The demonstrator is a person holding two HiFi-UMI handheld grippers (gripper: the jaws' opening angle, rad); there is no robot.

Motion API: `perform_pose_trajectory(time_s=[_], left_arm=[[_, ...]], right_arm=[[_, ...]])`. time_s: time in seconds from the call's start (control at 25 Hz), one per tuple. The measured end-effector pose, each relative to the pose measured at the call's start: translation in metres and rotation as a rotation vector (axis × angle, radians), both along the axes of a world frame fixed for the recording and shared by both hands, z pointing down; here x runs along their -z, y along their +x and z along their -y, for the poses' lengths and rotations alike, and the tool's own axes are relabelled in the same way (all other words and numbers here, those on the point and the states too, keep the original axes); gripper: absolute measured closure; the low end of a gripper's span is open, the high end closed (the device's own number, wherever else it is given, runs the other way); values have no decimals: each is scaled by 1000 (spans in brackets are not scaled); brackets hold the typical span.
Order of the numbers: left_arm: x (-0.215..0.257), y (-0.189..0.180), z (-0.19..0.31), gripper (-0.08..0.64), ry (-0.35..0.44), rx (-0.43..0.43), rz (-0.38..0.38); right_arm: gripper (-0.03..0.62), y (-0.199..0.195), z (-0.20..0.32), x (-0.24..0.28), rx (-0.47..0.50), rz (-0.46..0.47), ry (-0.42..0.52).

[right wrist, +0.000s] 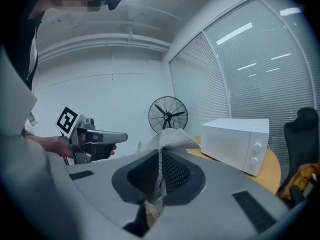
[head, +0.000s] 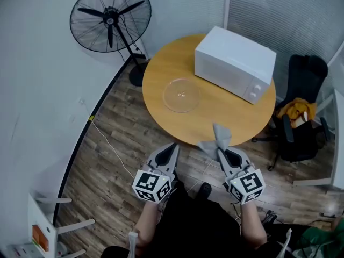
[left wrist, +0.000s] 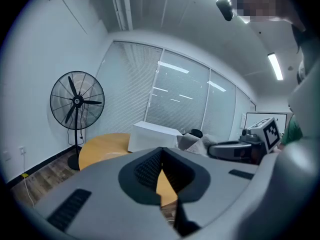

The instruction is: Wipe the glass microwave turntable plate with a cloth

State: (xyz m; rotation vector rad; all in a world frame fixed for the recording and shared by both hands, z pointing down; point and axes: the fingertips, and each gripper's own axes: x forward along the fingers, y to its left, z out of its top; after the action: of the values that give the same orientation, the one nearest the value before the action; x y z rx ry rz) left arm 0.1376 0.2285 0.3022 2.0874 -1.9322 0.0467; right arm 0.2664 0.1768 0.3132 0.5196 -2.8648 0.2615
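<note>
Closest in the head view: my left gripper (head: 173, 145) and right gripper (head: 219, 152), marker cubes toward me, both hovering just off the near edge of the round wooden table (head: 161, 71). The left gripper is pointing at the table rim, jaws pressing together with nothing in them. The right gripper is clamping a grey cloth (head: 221, 135). The cloth is sticking up past the tips and overlapping the table's near edge in this view. The glass plate (head: 181, 94) is lying flat on the table, left of centre, near the front left corner of the white microwave (head: 234, 63) and well apart from both grippers and the cloth. The microwave is sitting on the table's far right part, door shut. A fan (head: 110, 18) is standing on the floor beyond the table at left, and a black chair (head: 305, 73) is sitting at right.

Left gripper view: my jaws are meeting at the tips, empty, with table wood showing through the gap below them. Table, microwave and fan are lying ahead. The right gripper with the cloth is showing at the right.

Right gripper view: my jaws are gripping the cloth, which is running down between the pads and bunching over the tips. The microwave is showing at right, the fan behind the cloth, and the left gripper in my left hand (right wrist: 55, 145) at left.
</note>
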Motion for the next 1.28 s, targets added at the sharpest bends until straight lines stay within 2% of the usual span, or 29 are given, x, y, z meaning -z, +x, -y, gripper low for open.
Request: perform_pose_trajectory(time_s=[0.24, 0.56, 0.92, 1.28], left_arm=[[-3, -29, 9, 566, -13, -21, 1], [-9, -84, 26, 566, -14, -63, -3], [-16, -164, 34, 566, -7, -91, 4], [-44, -204, 39, 566, -83, -124, -9]], right_arm=[[569, -24, 13, 1, -62, 39, -37], [568, -74, 27, -6, -117, -9, -46], [568, -139, 43, -14, -207, -62, -61], [568, -182, 40, -43, -232, -108, -129]])
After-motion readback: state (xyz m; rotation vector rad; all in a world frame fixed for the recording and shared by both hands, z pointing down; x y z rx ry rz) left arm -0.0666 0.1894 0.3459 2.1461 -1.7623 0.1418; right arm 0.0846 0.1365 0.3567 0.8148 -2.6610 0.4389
